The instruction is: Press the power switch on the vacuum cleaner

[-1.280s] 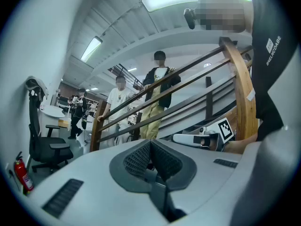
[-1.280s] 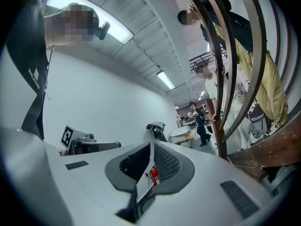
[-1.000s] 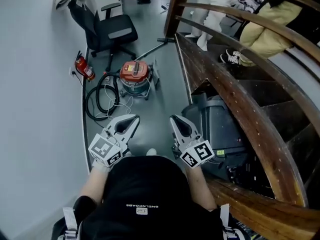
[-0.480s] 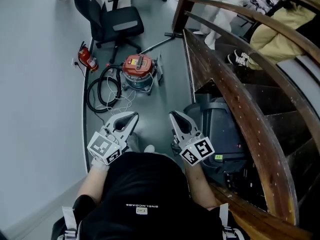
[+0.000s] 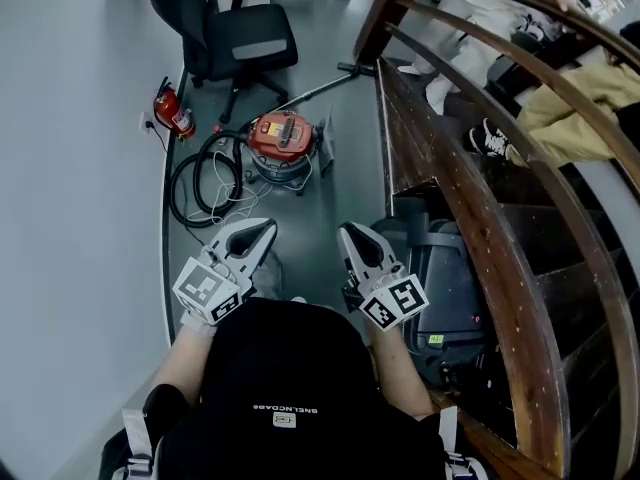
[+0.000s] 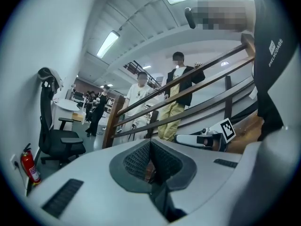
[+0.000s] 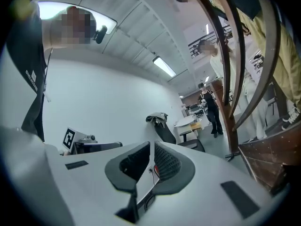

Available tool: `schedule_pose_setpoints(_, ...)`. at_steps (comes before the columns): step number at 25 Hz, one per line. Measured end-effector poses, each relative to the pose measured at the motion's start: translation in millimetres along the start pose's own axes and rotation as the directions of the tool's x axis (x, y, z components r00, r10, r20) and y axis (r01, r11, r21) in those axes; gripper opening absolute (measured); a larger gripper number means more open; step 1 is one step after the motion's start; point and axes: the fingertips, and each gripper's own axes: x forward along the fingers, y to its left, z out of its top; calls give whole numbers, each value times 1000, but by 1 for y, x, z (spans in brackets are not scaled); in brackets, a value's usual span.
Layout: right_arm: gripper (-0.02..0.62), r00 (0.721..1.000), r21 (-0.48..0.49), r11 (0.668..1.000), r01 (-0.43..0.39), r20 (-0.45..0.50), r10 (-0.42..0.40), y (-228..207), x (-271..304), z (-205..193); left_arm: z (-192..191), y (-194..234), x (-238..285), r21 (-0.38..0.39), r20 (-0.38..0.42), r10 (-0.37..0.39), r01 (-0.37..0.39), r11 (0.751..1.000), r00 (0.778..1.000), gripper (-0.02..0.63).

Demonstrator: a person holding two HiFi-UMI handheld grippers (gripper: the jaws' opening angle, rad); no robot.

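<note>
The vacuum cleaner (image 5: 283,138) stands on the grey floor ahead, a round canister with an orange-red lid. Its black hose (image 5: 198,183) lies coiled to its left and its wand (image 5: 318,88) runs off toward the stair post. My left gripper (image 5: 264,230) and right gripper (image 5: 350,234) are held side by side near my body, well short of the vacuum, touching nothing. Both pairs of jaws stand together with nothing between them. The left gripper (image 6: 150,143) looks out at the railing and people; the right gripper (image 7: 152,146) looks toward the wall and chair.
A black office chair (image 5: 245,38) stands behind the vacuum, and a red fire extinguisher (image 5: 174,115) sits by the left wall. A curved wooden stair railing (image 5: 470,183) runs along the right, with a dark grey case (image 5: 445,268) at its foot. People (image 5: 560,108) stand on the stairs.
The view has shifted forward a little, so the vacuum and chair sit slightly higher and to the right. Both grippers keep their pose. The people on the stairs have moved right.
</note>
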Motion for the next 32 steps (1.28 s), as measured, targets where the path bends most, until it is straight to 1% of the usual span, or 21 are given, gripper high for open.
schedule_pose_setpoints(8, 49, 996, -3, 1000, -1, -86, 1, -24, 134, 4, 31, 128, 9, -35, -17, 19, -20, 999, 1000, 15)
schedule_pose_setpoints(12, 49, 992, 11, 1000, -2, -123, 3, -34, 186, 0, 39, 181, 7, -40, -36, 38, -40, 998, 999, 15)
schedule_pose_setpoints(15, 49, 986, 17, 1000, -19, -164, 22, -38, 220, -6, 39, 211, 4, -46, -53, 64, -66, 997, 997, 16)
schedule_pose_setpoints(18, 48, 977, 23, 999, -43, -208, 47, -44, 246, -12, 38, 230, 4, -47, -64, 93, -96, 994, 994, 15)
schedule_pose_setpoints(21, 44, 966, 28, 995, -98, -239, 102, -49, 269, -14, 38, 242, 5, -58, -68, 125, -129, 990, 990, 15)
schedule_pose_setpoints(23, 37, 955, 42, 989, -141, -256, 147, -54, 285, -15, 39, 251, 7, -72, -65, 153, -157, 985, 986, 15)
schedule_pose_setpoints(26, 27, 934, 56, 981, -184, -300, 192, -64, 308, -18, 39, 268, 7, -110, -53, 209, -213, 971, 977, 15)
schedule_pose_setpoints(30, 26, 897, 41, 970, -241, -373, 238, -82, 341, -29, 37, 293, 11, -134, -53, 297, -301, 944, 954, 15)
schedule_pose_setpoints(32, 26, 870, 28, 965, -261, -425, 248, -94, 356, -42, 31, 303, 14, -154, -54, 333, -337, 929, 942, 15)
